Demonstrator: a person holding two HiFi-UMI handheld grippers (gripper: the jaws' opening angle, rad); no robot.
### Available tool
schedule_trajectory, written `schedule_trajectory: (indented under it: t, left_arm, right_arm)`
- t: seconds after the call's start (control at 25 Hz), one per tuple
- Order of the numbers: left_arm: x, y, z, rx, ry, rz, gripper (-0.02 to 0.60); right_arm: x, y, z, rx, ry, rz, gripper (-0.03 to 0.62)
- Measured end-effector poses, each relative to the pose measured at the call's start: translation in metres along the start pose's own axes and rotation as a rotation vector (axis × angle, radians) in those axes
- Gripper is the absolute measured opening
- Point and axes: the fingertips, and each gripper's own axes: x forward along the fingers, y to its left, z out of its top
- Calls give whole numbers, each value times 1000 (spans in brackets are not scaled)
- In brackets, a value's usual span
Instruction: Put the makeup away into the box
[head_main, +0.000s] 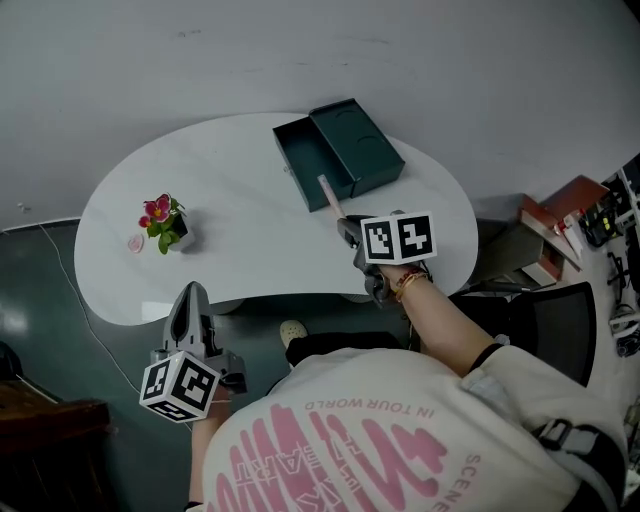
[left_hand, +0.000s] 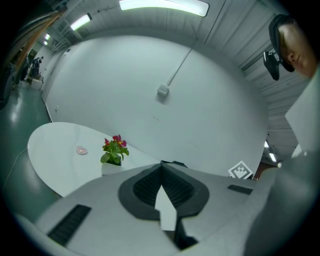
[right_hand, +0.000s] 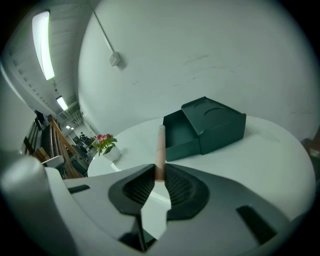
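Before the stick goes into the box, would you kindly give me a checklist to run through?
1. Right gripper holds makeup stick: ok, jaws closed on its lower end.
2. Box open: ok, lid beside it, tray looks empty.
3. Stick aimed at box: ok.
4. Left gripper out of the way: ok, shut, empty, by the table's near edge.
5. Small pink item by flower pot is makeup: cannot tell.

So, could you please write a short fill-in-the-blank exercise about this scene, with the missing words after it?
1. The makeup stick is held by the ____ hand-held gripper.
2. The box on the table is dark ____.
3. The box stands ____, not closed.
4. The white pot holds pink ____.
Missing words: right; green; open; flowers.
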Motion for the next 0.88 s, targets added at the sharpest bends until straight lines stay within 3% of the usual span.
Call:
schedule_trajectory:
  t: [0.4,0.88]
  left_arm:
    - [29,42,23,-13,10,72,3]
    - [53,84,59,-21,-28,123,3]
  right_arm:
    - [56,-18,56,8,19,-45,60]
    - [113,-28,89,26,115,-105,60]
